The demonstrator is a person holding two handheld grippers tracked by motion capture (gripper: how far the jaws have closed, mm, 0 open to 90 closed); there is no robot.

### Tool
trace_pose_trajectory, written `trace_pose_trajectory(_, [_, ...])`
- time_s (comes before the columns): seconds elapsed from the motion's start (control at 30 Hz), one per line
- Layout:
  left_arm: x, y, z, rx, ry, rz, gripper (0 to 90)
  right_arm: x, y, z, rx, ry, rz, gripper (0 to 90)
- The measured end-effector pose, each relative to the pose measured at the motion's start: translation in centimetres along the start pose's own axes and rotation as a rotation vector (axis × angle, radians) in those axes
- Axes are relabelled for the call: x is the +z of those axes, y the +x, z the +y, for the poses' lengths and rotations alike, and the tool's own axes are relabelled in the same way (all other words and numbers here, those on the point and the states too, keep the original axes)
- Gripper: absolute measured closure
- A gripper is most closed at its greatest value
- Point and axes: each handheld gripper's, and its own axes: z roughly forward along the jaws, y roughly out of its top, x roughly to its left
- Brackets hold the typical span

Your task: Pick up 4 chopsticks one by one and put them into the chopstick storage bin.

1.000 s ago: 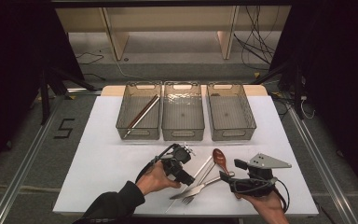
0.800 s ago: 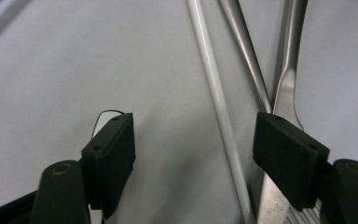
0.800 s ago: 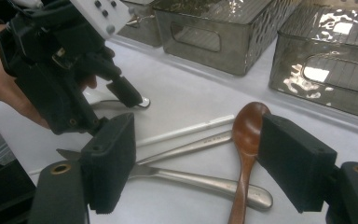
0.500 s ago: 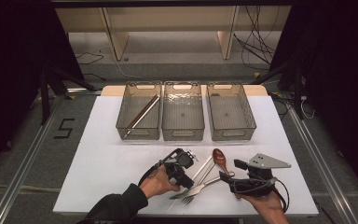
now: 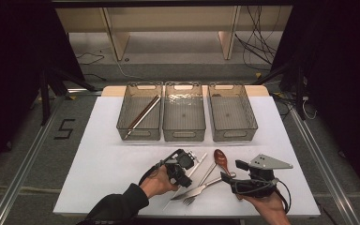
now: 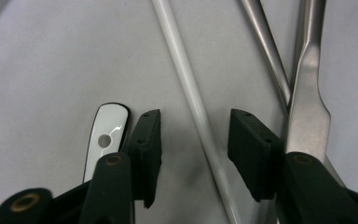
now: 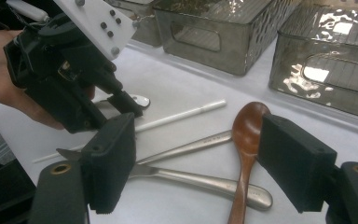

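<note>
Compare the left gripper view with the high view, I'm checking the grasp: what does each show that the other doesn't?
Left gripper view: the left gripper jaws, just closing, flank the white stick without touching; a holed white handle lies beside. High view: three bins, brown chopsticks in the left one, a wooden spoon, the right gripper. Both: the stick and metal cutlery.

On the white desk three clear bins stand side by side along the far edge. The left bin holds a pair of chopsticks lying aslant. At the near side, the left hand-held gripper points down over a white stick, and its jaws have just been closing with the stick between them. Just right of it lie a wooden spoon, a metal fork and a metal handle, crossing. The right hand-held gripper hovers near the spoon, jaws apart.
</note>
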Motion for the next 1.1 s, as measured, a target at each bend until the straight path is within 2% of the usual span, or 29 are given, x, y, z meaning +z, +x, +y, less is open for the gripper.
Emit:
trace_pose_trajectory(0.27, [-0.1, 0.4, -0.1, 0.013, 0.002, 0.000, 75.9, 0.0, 0.0, 0.0, 0.000, 0.000, -0.001, 28.8])
trace_pose_trajectory(0.47, [-0.1, 0.6, 0.1, -0.014, 0.010, -0.014, 77.9, 0.0, 0.0, 0.0, 0.001, 0.002, -0.001, 28.8])
trace_pose_trajectory(0.7, [-0.2, 1.1, 0.0, -0.026, 0.014, -0.029, 80.8, 0.0, 0.0, 0.0, -0.001, 0.002, 0.000, 28.8])
trace_pose_trajectory(0.93, [-0.2, 1.0, 0.1, 0.007, 0.030, -0.001, 84.2, 0.0, 0.0, 0.0, 0.001, 0.002, -0.001, 28.8])
trace_pose_trajectory(1.1, [-0.2, 1.0, 0.1, 0.007, 0.031, -0.004, 84.2, 0.0, 0.0, 0.0, -0.002, 0.001, -0.001, 28.8])
